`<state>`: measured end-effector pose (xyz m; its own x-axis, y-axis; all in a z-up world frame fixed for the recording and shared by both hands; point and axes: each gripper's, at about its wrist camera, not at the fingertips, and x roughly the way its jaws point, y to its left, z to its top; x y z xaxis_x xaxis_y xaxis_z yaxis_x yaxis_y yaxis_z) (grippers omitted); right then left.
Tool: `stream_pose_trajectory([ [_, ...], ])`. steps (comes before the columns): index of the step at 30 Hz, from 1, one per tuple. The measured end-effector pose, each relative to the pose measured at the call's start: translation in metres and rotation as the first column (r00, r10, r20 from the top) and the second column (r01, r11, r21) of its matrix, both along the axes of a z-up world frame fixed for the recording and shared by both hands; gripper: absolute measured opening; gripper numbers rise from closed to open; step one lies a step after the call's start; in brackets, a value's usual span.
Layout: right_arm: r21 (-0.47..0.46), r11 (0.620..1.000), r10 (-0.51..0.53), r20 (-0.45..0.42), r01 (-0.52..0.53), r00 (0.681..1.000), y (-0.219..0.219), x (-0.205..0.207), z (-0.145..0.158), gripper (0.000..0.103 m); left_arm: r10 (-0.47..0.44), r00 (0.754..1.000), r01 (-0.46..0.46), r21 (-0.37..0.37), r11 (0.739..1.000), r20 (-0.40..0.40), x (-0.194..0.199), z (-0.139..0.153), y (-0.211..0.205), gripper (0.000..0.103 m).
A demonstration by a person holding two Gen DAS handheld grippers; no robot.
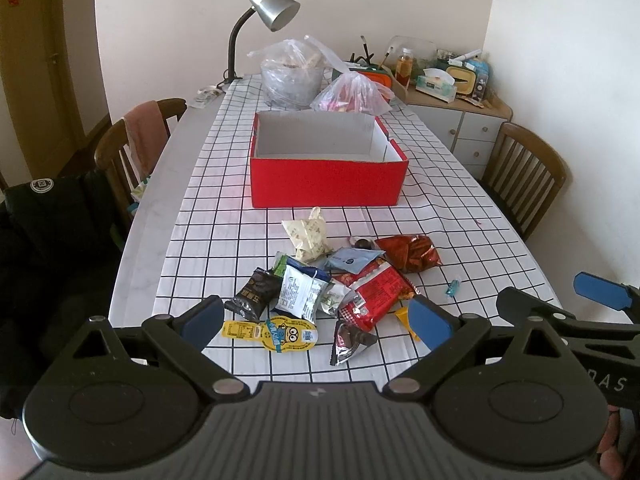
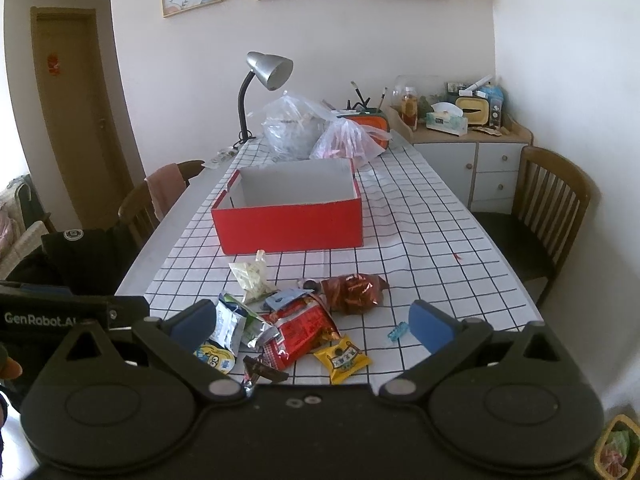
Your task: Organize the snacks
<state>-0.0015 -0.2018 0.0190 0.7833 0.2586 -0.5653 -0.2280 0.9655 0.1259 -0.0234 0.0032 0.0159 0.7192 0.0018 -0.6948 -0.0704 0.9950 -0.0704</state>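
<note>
**Both tools spread wide over the snack pile, holding nothing**

Left tool (image 1: pixel 316 322): blue-padded fingers splayed far apart, nothing between them, touching nothing. It hangs above the near end of the surface (image 1: pixel 152 216). Below its gap lies a yellow cartoon-face packet (image 1: pixel 272 333), with a black packet (image 1: pixel 253 295) just beyond the left finger and a torn silver-and-dark wrapper (image 1: pixel 349 343) near the right finger.

Right tool (image 2: pixel 312 326): likewise released, fingers wide, empty. It also shows at the right edge of the left wrist view. A yellow packet (image 2: pixel 341 359) lies under its gap, beside a large red packet (image 2: pixel 298 330).

Snack pile: loose on the checked cloth (image 1: pixel 460 216) at the near end. A white-and-blue packet (image 1: pixel 299 290) overlaps the red one; a pale cream pouch (image 1: pixel 306 237) sits at the far side of the heap, a shiny red-brown bag (image 1: pixel 412 252) to the right. A small blue candy (image 1: pixel 453 287) lies apart on the right.

Red box (image 1: pixel 326 178): open-topped, white inside, no contents visible, standing beyond the pile in mid-surface.

Farther out: two clear plastic bags (image 1: pixel 294 72), a silver desk lamp (image 1: pixel 274 10), wooden chairs (image 1: pixel 520 176) on either side, and a cluttered cabinet (image 1: pixel 460 120) in the corner.
</note>
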Motion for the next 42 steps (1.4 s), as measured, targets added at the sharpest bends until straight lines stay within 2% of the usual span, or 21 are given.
stream_pose_trajectory([
  [42, 0.000, 1.000, 0.003, -0.005, -0.003, 1.000, 0.003, 0.005, 0.002, 0.103, -0.008, 1.000, 0.008, -0.014, 1.000, -0.005, 0.011, -0.008, 0.002, 0.099],
])
